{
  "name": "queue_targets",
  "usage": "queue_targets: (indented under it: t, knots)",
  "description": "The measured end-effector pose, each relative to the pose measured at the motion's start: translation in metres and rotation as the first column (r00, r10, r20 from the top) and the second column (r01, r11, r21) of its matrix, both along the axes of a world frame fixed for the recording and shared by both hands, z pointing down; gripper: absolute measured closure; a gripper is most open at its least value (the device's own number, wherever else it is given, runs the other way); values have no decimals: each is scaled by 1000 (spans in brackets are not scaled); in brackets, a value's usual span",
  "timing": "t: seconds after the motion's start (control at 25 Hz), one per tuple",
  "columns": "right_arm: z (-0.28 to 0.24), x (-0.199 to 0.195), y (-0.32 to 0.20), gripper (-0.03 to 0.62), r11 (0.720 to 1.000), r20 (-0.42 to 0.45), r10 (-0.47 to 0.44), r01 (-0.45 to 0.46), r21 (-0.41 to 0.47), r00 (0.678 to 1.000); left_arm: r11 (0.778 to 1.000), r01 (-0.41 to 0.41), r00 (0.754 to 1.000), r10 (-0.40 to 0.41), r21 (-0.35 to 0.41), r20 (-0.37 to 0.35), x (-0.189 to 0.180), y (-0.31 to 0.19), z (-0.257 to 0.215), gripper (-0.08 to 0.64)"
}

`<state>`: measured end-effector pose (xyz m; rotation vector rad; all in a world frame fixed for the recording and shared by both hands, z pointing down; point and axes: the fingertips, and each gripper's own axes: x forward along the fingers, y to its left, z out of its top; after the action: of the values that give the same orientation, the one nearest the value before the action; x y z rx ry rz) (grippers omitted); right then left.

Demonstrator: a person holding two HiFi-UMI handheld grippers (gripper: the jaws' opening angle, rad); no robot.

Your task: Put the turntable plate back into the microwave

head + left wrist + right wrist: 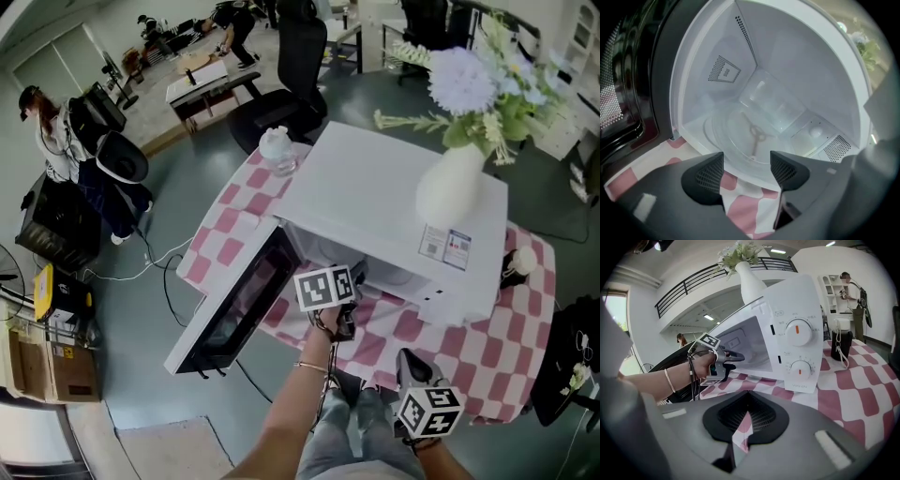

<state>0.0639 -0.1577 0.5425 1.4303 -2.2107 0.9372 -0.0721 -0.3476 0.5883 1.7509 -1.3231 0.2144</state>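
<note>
The clear glass turntable plate (757, 140) lies flat on the floor of the white microwave (394, 197) cavity, its near rim at the front sill. My left gripper (746, 160) is open just in front of that rim, and its pads (707, 178) have nothing between them. The right gripper view shows the left gripper (733, 357) at the mouth of the microwave (797, 333). My right gripper (749, 401) is shut and empty. It hangs over the table's near edge (409, 362), apart from the microwave. The microwave door (239, 295) swings open to the left.
A white vase with flowers (455, 183) stands on top of the microwave. A pink-and-white checked cloth (487, 347) covers the table. A glass jar (279, 150) sits at the far left corner, and a dark container (841, 344) stands right of the microwave.
</note>
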Motion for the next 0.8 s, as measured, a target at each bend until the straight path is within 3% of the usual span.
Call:
queue_targets:
  t: [0.8]
  knots:
    - [-12, -8, -16, 583, 999, 26, -30, 30, 27, 999, 999, 12, 999, -13, 37, 31, -7, 23, -23, 261]
